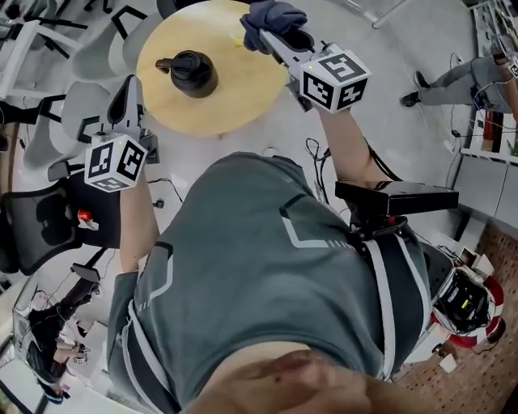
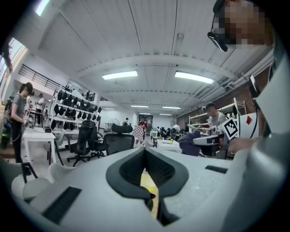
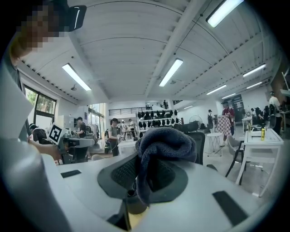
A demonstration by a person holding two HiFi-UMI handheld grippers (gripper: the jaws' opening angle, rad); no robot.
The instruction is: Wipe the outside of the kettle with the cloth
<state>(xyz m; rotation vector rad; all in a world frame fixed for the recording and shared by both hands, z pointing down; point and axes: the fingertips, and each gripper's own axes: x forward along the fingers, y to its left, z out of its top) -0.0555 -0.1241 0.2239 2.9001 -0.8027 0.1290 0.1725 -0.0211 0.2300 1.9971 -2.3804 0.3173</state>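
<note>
a large open workroom with a white panelled ceiling, strip lights and a pale floor (image 1: 388, 65) is seen around a round wooden table (image 1: 243, 101). office chairs (image 1: 36, 226) are placed to the left of the table, and racks of dark items (image 3: 156, 118) are seen along a wall well away from it. the table's far rim is cut off by the top edge of the head view. on the table, left of its middle, a black kettle (image 1: 191, 74) is stood upright. it is viewed from above with its lid on, so its inside cannot be made out. a dark blue cloth (image 1: 273, 14) is held over the table's far right rim, well apart from the kettle. it is clamped between the jaws of the right gripper (image 1: 273, 36), whose tips are buried in its folds. the left gripper (image 1: 129, 87) is held just beside the table's left rim, its jaws brought together with nothing between them.
</note>
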